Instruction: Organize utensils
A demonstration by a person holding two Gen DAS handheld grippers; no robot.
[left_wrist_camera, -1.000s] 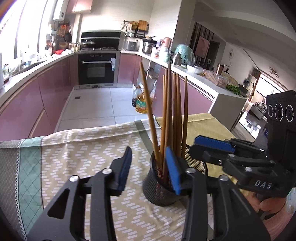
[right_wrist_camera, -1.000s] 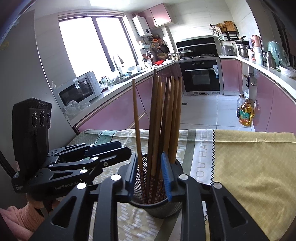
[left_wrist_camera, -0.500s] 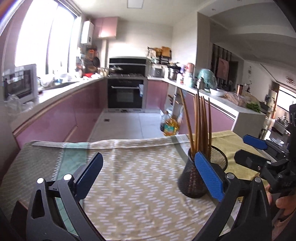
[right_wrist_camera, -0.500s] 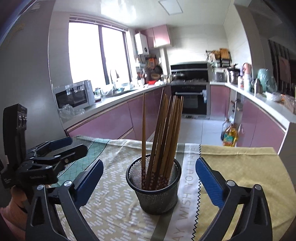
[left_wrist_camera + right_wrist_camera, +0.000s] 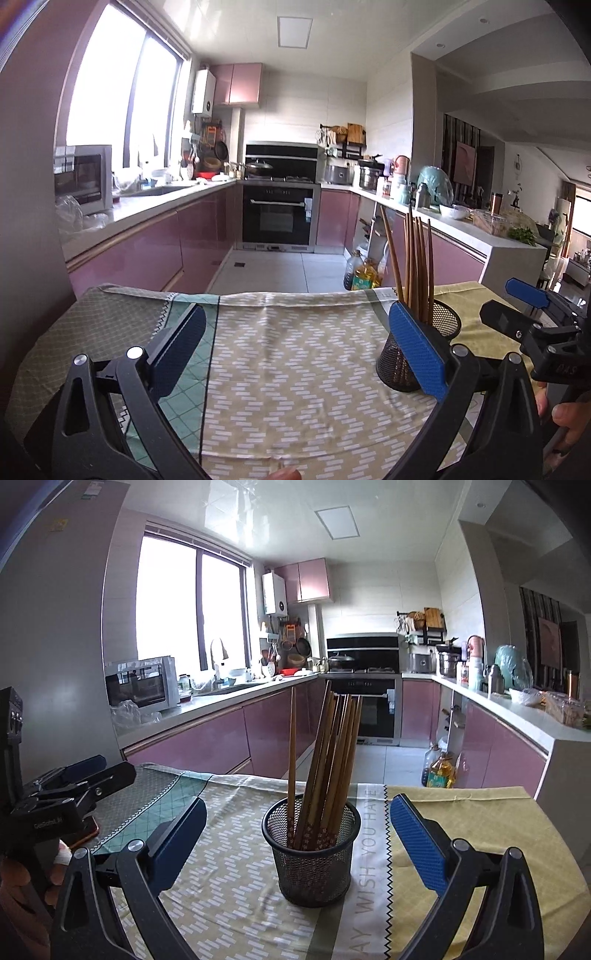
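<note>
A black mesh cup (image 5: 312,860) stands upright on the cloth-covered table and holds several wooden chopsticks (image 5: 332,760). It also shows in the left wrist view (image 5: 402,365), partly behind my left gripper's right finger. My right gripper (image 5: 295,849) is open and empty, drawn back from the cup, which stands between its fingers and further off. My left gripper (image 5: 299,354) is open and empty, to the left of the cup; it shows in the right wrist view (image 5: 74,779). The right gripper shows at the right of the left wrist view (image 5: 524,310).
The table carries a patterned tablecloth (image 5: 295,369) with a green band at the left and a yellow cloth (image 5: 480,849) at the right. Beyond the far edge is the kitchen floor with oil bottles (image 5: 439,771). Pink cabinets and an oven (image 5: 279,218) stand behind.
Both grippers have opened wide, letting go of the chopsticks, and pulled back from the cup. The left one has moved away to the left. The cup stays upright.
</note>
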